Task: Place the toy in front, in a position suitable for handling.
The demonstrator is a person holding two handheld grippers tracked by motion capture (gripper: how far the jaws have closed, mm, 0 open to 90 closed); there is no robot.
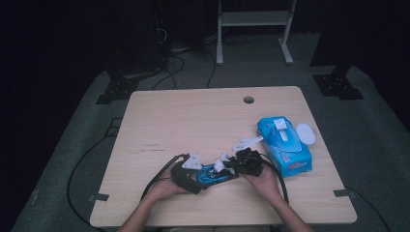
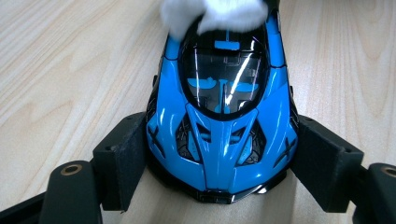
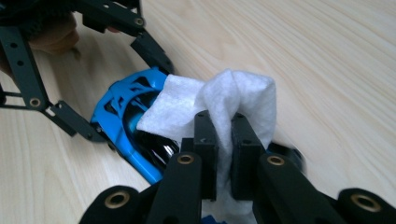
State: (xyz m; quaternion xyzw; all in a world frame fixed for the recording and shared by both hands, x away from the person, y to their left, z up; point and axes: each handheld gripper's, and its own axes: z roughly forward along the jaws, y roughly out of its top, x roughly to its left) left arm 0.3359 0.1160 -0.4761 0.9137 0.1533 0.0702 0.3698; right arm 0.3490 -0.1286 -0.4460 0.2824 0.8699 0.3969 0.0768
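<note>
A blue toy car (image 2: 222, 116) lies on the wooden table with my left gripper (image 2: 222, 161) shut on it, one pad pressed against each flank. In the high view the car (image 1: 216, 174) sits near the front edge, between the left gripper (image 1: 199, 178) and the right gripper (image 1: 233, 164). My right gripper (image 3: 223, 154) is shut on a folded white wipe (image 3: 219, 93). The wipe rests on the car's (image 3: 123, 116) dark windscreen end and hides part of it. The same wipe (image 2: 215, 14) covers the far end of the car in the left gripper view.
A blue pack of wipes (image 1: 284, 145) lies at the right, its white lid (image 1: 305, 133) flipped open. A cable hole (image 1: 248, 100) sits near the table's far edge. Black cables trail off the front edge. Bare tabletop (image 1: 193, 116) lies behind the car.
</note>
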